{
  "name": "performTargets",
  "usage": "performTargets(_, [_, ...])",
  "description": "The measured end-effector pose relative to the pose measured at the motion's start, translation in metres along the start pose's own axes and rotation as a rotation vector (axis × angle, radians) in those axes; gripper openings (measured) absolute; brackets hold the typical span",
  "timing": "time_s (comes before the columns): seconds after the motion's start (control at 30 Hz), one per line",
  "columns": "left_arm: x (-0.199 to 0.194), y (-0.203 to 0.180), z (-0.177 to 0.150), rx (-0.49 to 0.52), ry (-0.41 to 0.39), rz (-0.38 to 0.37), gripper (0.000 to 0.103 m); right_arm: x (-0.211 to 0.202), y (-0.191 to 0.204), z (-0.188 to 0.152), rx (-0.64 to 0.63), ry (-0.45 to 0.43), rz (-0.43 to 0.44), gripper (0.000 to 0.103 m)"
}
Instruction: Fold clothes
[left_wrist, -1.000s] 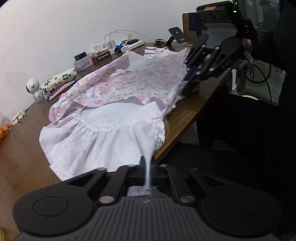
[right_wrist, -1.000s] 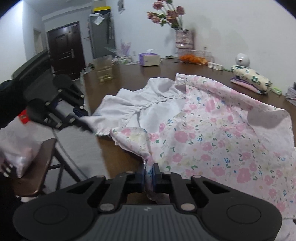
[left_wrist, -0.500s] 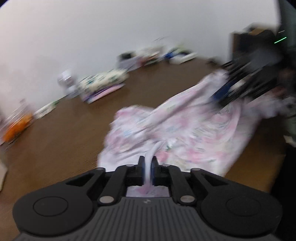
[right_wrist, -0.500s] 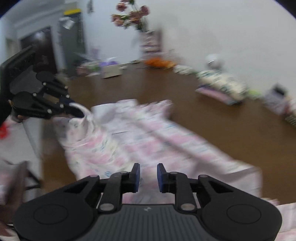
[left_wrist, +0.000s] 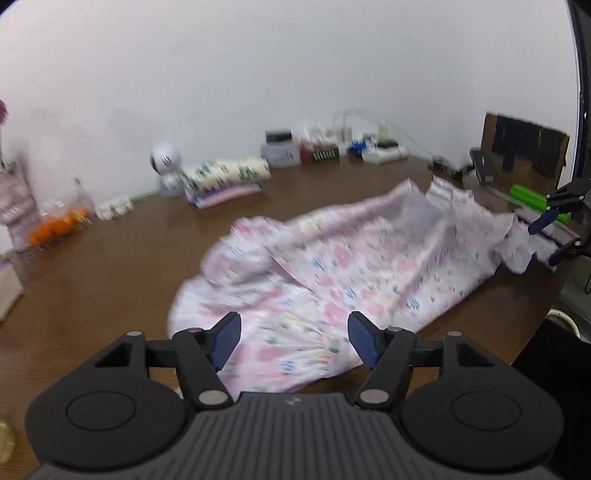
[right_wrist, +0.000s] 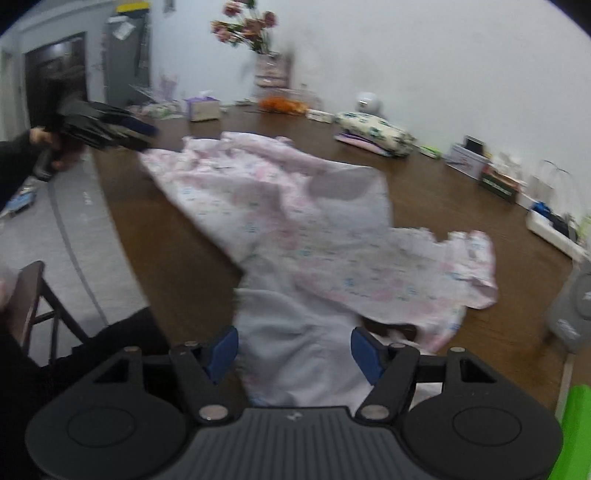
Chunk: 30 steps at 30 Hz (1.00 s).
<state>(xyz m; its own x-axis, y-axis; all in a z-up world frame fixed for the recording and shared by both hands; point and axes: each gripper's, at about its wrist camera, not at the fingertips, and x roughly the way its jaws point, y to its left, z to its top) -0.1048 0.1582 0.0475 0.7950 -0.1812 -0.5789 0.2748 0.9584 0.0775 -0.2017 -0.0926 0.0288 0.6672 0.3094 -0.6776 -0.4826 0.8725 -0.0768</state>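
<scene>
A dark brown wooden table (left_wrist: 110, 266) carried a pink floral garment (left_wrist: 332, 280) spread across its near side. Along the wall edge lay folded cloths (left_wrist: 225, 177), a tissue box (right_wrist: 203, 109) and small boxes (left_wrist: 280, 155).

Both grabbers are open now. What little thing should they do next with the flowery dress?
Probably pinch an edge again: the dress lies rumpled on the table, only partly folded, and both the left gripper and right gripper, jaws just opened, hold nothing.

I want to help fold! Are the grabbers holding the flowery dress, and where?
Neither: the left gripper and right gripper have just opened; the dress lies loose.
</scene>
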Motion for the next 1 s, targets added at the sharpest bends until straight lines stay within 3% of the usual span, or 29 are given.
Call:
performTargets(0.1, [0.015,-0.001,-0.003,-0.027,0.03,0.022,0.065,0.011,0.009,-0.001,-0.044,-0.01,0.019,0.063])
performTargets(0.13, [0.017,0.0,-0.005,-0.03,0.04,0.034,0.065,0.01,0.003,0.002,-0.01,0.001,0.023,0.046])
performTargets(0.17, [0.019,0.002,-0.008,-0.034,0.051,0.045,0.065,0.008,-0.003,0.005,0.025,0.013,0.028,0.007])
performTargets(0.2, [0.023,0.004,-0.011,-0.031,0.069,0.063,0.066,0.007,-0.009,0.008,0.061,0.024,0.033,0.004])
performTargets(0.27, [0.031,0.009,-0.017,-0.025,0.105,0.097,0.066,0.005,-0.022,0.013,0.131,0.047,0.042,0.003])
performTargets(0.33, [0.035,0.013,-0.021,-0.034,0.116,0.11,0.065,-0.006,-0.038,0.03,0.13,0.028,0.133,0.003])
performTargets(0.4, [0.035,0.016,-0.023,-0.05,0.108,0.107,0.066,0.001,-0.059,0.048,0.101,0.081,0.147,0.004])
performTargets(0.43, [0.035,0.017,-0.023,-0.056,0.106,0.113,0.067,0.013,-0.067,0.052,0.092,0.133,0.105,0.007])
performTargets(0.53, [0.031,0.017,-0.024,-0.051,0.107,0.135,0.067,0.044,-0.087,0.061,0.062,0.27,-0.025,0.028])
performTargets(0.57, [0.027,0.017,-0.022,-0.062,0.096,0.14,0.067,0.046,-0.089,0.063,0.05,0.276,-0.06,0.026])
performTargets(0.67, [0.009,0.02,-0.014,-0.113,0.051,0.152,0.067,0.029,-0.097,0.069,0.098,0.205,-0.128,0.036])
performTargets(0.77, [-0.008,0.024,-0.002,-0.249,-0.071,0.019,0.071,0.01,-0.098,0.079,0.117,0.111,-0.256,0.038])
performTargets(0.83, [-0.004,0.016,0.007,-0.283,-0.103,-0.081,0.071,-0.004,-0.088,0.086,0.119,0.031,-0.249,0.038])
performTargets(0.9, [0.014,-0.003,0.017,-0.242,-0.086,-0.13,0.071,0.001,-0.069,0.093,0.132,-0.045,-0.136,0.038])
performTargets(1.0, [0.046,-0.027,0.021,-0.162,0.015,-0.093,0.068,0.025,-0.032,0.102,0.179,-0.131,0.056,0.033])
